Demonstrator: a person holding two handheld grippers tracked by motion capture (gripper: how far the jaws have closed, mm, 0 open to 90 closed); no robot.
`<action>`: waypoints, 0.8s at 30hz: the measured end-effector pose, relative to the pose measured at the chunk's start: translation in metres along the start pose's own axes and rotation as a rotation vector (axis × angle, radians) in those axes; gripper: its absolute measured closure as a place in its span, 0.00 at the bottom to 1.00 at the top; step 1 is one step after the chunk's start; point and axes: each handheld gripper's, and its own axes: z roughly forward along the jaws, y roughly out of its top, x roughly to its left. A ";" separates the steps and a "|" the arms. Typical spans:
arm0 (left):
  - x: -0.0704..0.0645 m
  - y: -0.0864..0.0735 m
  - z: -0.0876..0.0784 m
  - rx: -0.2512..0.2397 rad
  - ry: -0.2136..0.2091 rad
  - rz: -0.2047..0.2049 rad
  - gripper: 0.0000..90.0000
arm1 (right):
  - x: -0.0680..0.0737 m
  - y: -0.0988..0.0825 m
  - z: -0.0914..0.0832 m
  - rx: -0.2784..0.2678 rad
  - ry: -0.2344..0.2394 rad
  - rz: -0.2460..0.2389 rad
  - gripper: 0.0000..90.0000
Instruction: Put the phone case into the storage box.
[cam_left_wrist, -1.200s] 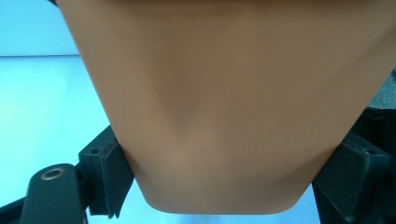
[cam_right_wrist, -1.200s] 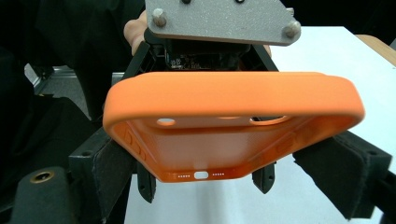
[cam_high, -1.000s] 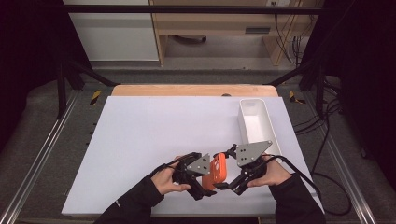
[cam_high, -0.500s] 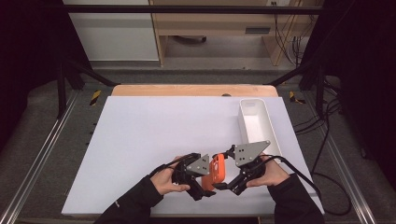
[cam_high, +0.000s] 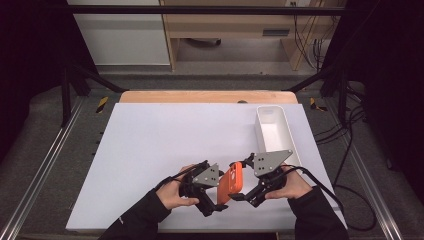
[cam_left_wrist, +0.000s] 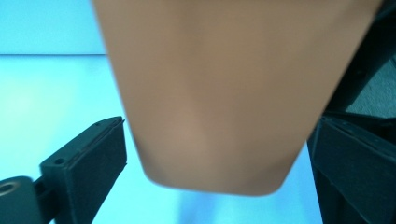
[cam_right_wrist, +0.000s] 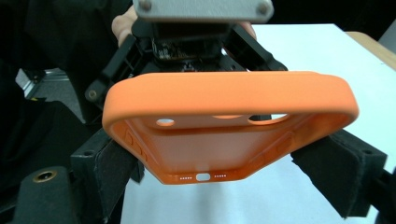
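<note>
Orange phone case (cam_high: 231, 183) hangs just above the bench (cam_high: 150, 150), between both hands. Right gripper (cam_right_wrist: 205, 168) fingers are clenched on its sides, so it's carrying it; left gripper (cam_left_wrist: 215, 158) fingers just spread, released, case between them untouched.

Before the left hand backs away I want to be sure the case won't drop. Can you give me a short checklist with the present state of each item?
1. Right gripper shut on the orange case, a pad on each side: ok.
2. Left gripper jaws have just been opening; a gap shows at the left pad: ok.
3. Left gripper's other pad off the case: cannot tell, view blurred.
4. Case off the table: ok.
5. Tray out of the way: ok.
</note>
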 end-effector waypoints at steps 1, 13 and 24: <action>0.001 -0.002 -0.003 -0.010 0.007 -0.011 0.02 | 0.000 0.000 -0.001 0.000 -0.003 0.003 0.17; 0.012 -0.023 -0.033 -0.092 0.104 -0.132 0.01 | -0.005 0.005 -0.015 -0.008 -0.089 0.011 0.17; 0.023 -0.051 -0.057 -0.146 0.263 -0.262 0.01 | -0.010 0.007 -0.028 -0.021 -0.168 0.048 0.17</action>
